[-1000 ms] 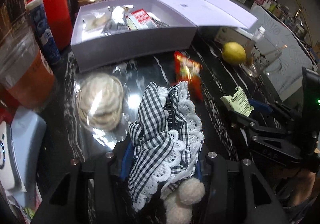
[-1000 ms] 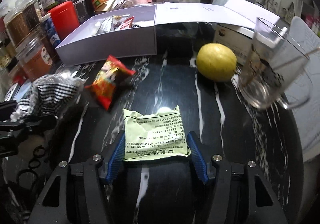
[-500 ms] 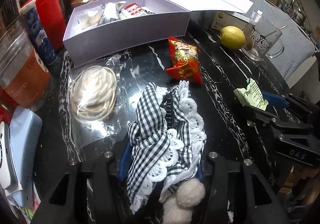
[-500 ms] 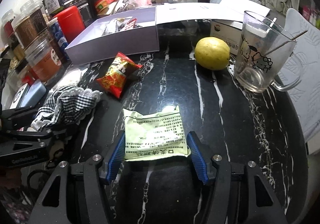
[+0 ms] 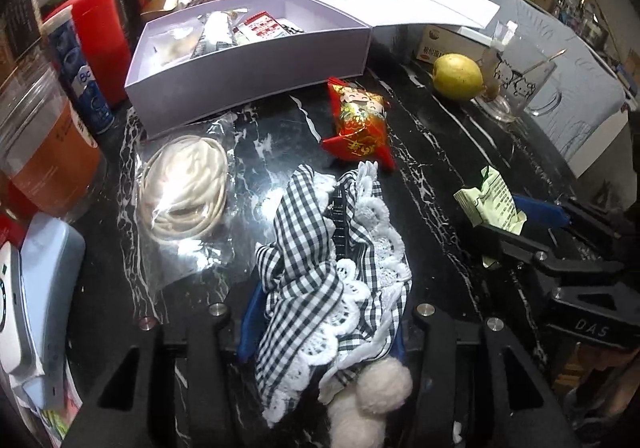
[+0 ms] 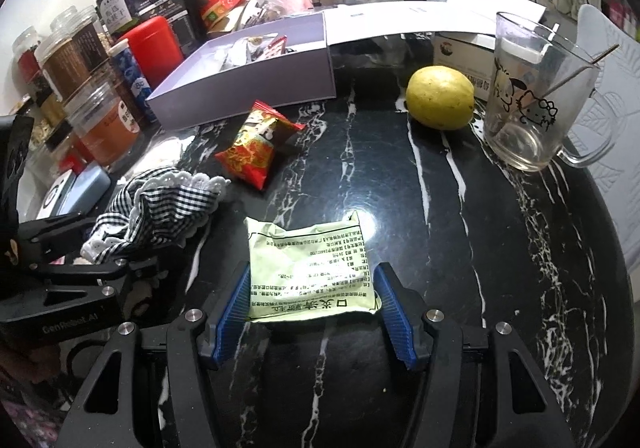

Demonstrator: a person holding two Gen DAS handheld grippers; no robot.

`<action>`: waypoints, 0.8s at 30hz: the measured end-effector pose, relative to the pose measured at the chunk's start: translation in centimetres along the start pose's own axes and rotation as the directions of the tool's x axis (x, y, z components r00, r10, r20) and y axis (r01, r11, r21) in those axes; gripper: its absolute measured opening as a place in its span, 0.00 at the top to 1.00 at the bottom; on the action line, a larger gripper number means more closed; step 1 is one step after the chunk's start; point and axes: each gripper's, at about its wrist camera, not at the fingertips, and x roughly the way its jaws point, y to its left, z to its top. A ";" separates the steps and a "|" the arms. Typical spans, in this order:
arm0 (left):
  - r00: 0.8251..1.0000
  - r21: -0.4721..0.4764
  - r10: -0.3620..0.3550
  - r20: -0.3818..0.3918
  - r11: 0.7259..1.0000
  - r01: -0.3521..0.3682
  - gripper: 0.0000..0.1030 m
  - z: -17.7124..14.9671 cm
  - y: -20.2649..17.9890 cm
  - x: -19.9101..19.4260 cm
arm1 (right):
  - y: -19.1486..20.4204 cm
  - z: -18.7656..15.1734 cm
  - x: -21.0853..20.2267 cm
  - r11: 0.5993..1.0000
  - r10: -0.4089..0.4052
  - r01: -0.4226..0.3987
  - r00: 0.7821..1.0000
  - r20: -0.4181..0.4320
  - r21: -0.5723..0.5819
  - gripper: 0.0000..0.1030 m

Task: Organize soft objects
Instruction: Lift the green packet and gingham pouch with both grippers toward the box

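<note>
Two grips on: left gripper (image 5: 324, 312) clamped on floppy gingham cloth (image 5: 320, 248), bunched betw fingers. Right gripper (image 6: 314, 306) pinching light, crinkly green sachet (image 6: 312, 268) by near edge; slippery, prob.

Right wrist view: the packet (image 6: 312, 272) sits dead centre between the right gripper (image 6: 313, 312) pads, above the table (image 6: 500, 248). At eleven o'clock from it lies the snack bag (image 6: 256, 144), and behind that the box (image 6: 248, 88). At one o'clock sits the lemon (image 6: 440, 98), with the glass mug (image 6: 536, 96) just right of it. At nine o'clock the cloth (image 6: 160, 208) is in the left gripper (image 6: 132, 252). Left wrist view: the bagged cord (image 5: 184, 188) lies at ten o'clock from the cloth, before the box.
</note>
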 end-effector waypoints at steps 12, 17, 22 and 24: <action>0.998 0.013 -0.029 0.059 1.000 0.029 0.53 -1.1 -1.2 -3.1 | 1.3 -1.0 -2.6 0.999 -0.003 0.005 0.998 0.056 -0.036 0.41; 0.994 0.016 -0.036 0.101 0.999 0.035 0.53 -1.1 -1.7 -4.8 | 2.5 -1.2 -4.0 0.997 0.045 -0.040 0.996 0.076 -0.066 0.41; 0.990 0.005 -0.045 0.132 0.999 0.044 0.53 -0.9 -1.6 -6.2 | 3.3 -0.9 -5.5 0.994 0.059 -0.048 0.992 0.113 -0.096 0.41; 0.988 0.001 -0.041 0.152 0.999 0.042 0.53 -0.6 -1.5 -6.8 | 3.5 -0.6 -6.1 0.993 0.066 -0.053 0.990 0.126 -0.105 0.41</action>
